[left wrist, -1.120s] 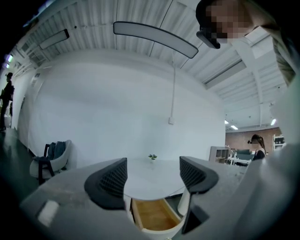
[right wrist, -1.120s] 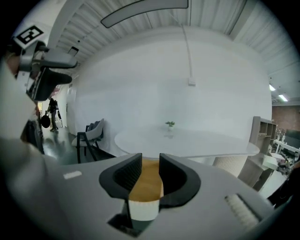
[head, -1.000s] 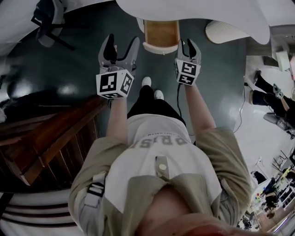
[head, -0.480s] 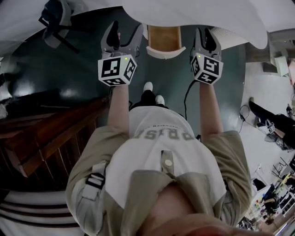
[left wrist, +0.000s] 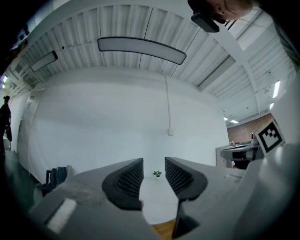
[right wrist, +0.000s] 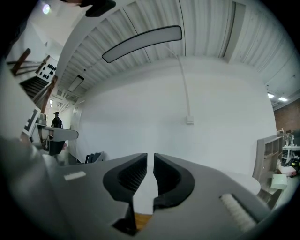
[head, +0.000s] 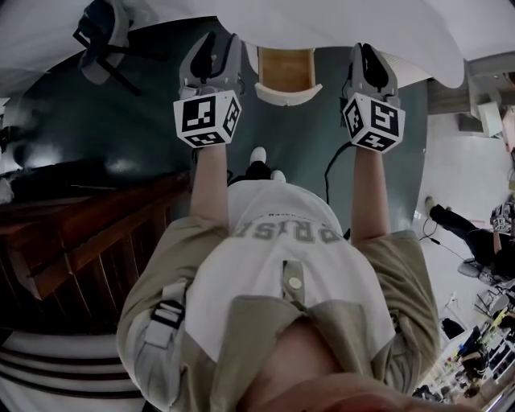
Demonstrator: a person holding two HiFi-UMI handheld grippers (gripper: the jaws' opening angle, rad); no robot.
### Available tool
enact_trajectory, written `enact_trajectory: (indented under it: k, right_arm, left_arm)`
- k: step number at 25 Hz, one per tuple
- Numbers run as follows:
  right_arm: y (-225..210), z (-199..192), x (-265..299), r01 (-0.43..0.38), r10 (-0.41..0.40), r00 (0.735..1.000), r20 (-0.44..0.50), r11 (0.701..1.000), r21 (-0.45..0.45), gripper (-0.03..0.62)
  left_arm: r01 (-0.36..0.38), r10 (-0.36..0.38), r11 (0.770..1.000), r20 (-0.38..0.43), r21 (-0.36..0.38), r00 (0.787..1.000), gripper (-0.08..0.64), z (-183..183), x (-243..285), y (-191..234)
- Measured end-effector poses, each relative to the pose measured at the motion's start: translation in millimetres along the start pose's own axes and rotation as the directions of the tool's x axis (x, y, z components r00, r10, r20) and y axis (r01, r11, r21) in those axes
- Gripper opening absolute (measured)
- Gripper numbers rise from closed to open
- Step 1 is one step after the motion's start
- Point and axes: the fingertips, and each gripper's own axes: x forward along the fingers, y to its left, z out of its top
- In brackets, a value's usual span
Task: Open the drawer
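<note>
Drawer (head: 286, 68) open in head view (gripper views face wall (left wrist: 117, 117)).

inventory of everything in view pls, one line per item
table: 1, white, top of head view
drawer: 1, white front, wood inside, pulled out between the grippers
potted plant: 1, green, far side of table top
chair: 1, dark, top left
staircase: 1, brown wood, left
second person: 1, dark trousers, right edge
cable: 1, black, beside right forearm
shoes: 2, white, below drawer
left gripper: 1, grey, left of drawer; jaws apart, empty, just been closing
right gripper: 1, grey, right of drawer; jaws a narrow gap apart, empty, just been closing
</note>
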Motion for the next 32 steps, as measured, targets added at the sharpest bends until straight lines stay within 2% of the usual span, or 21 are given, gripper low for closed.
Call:
enact_trajectory:
  k: [3, 5, 9, 22, 28, 32]
  right_arm:
    - [-2, 5, -4, 0.009, -0.009, 1.000, 0.012, 1.000, -0.004, 0.018]
    - [-3, 8, -6, 0.009, -0.009, 1.000, 0.018, 1.000, 0.006, 0.005]
    - [-3, 9, -9, -0.006, 0.005, 1.000, 0.018, 0.999, 0.046, 0.005]
    - [-6, 17, -16, -0.023, 0.021, 0.999, 0.044, 0.999, 0.039, 0.005]
    - [-4, 18, -18, 0.008, -0.007, 0.999, 0.035, 1.000, -0.019, 0.002]
    - [-3, 21, -19, 0.005, -0.004, 0.999, 0.049, 1.000, -0.027, 0.002]
  left_arm:
    - [-0.019, 0.019, 1.000, 0.004, 0.018, 1.000, 0.087, 3, -3, 0]
    - [-0.031, 0.031, 0.999, 0.005, 0.026, 1.000, 0.005, 4, -5, 2]
    - [-0.029, 0.029, 0.999, 0.005, 0.028, 1.000, 0.005, 5, -7, 1]
    - [-0.013, 0.013, 0.999, 0.014, 0.043, 1.000, 0.005, 9, -6, -5]
    - [-0.012, 0.011, 0.999, 0.016, 0.047, 1.000, 0.005, 12, -8, -2]
    - [-0.007, 0.006, 0.999, 0.015, 0.051, 1.000, 0.005, 12, -7, -3]
